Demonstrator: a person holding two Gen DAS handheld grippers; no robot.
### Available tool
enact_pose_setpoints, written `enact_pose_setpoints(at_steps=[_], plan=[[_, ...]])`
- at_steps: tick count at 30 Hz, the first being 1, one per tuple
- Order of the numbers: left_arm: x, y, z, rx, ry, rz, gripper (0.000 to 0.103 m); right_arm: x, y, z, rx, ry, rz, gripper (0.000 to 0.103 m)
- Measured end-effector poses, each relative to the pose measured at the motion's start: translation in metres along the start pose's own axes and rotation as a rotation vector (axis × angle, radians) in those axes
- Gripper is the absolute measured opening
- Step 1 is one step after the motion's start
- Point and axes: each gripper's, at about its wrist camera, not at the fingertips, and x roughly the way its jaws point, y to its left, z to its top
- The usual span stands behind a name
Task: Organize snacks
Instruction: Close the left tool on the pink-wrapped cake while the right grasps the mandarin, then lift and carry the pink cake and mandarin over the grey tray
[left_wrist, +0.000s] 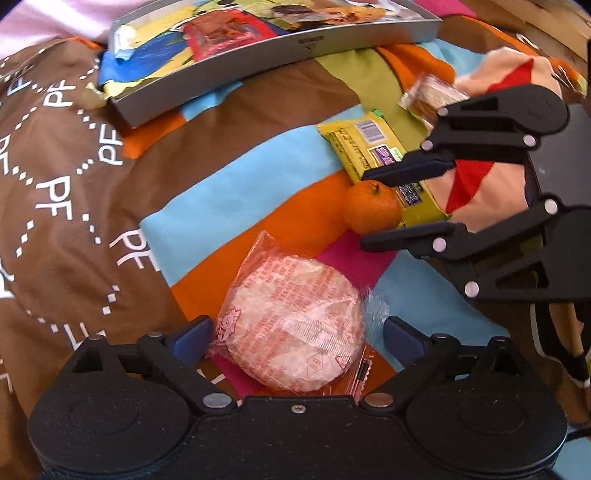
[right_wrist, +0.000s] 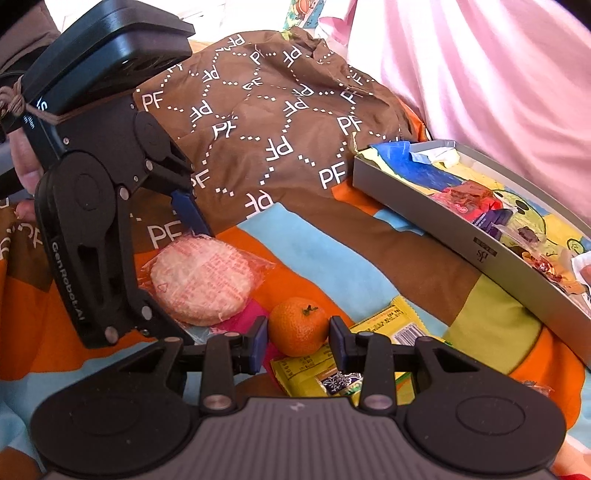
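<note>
A round rice cake in a clear, red-printed wrapper (left_wrist: 295, 325) lies on the striped bedspread. My left gripper (left_wrist: 297, 336) is open, with one blue pad on each side of the cake and a gap to it. In the right wrist view one of its fingertips (right_wrist: 190, 212) reaches the rice cake's (right_wrist: 201, 284) far edge. A mandarin (right_wrist: 298, 325) rests on the bedspread with my right gripper (right_wrist: 298, 341) shut on it, pads against both sides. The left wrist view shows that right gripper (left_wrist: 365, 208) straddling the mandarin (left_wrist: 371, 210). A yellow snack packet (left_wrist: 364, 147) lies under and behind the fruit.
A grey tray (left_wrist: 258, 79) holding several wrapped snacks sits at the far side, also seen at right as the tray (right_wrist: 443, 236). A brown PF-printed cloth (right_wrist: 258, 122) is bunched beside it. Another clear-wrapped snack (left_wrist: 430, 98) and a peach and red cloth (left_wrist: 506, 85) lie behind the right gripper.
</note>
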Motion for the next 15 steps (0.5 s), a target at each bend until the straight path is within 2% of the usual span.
enact_pose_setpoints(at_steps=[2,6,12,15], plan=[[0.002,0.000,0.002,0.027,0.004,-0.007,0.097,0.000,0.000,0.000,0.002,-0.001,-0.001,0.040],[0.001,0.000,0.003,0.042,-0.005,-0.015,0.084,0.000,0.000,0.001,0.004,-0.002,-0.003,0.040],[-0.004,0.002,-0.006,-0.048,-0.086,0.014,0.078,-0.001,-0.003,0.002,0.020,-0.015,-0.017,0.040],[-0.007,0.003,-0.009,-0.147,-0.137,0.030,0.078,-0.002,-0.005,0.002,0.025,-0.028,-0.029,0.040]])
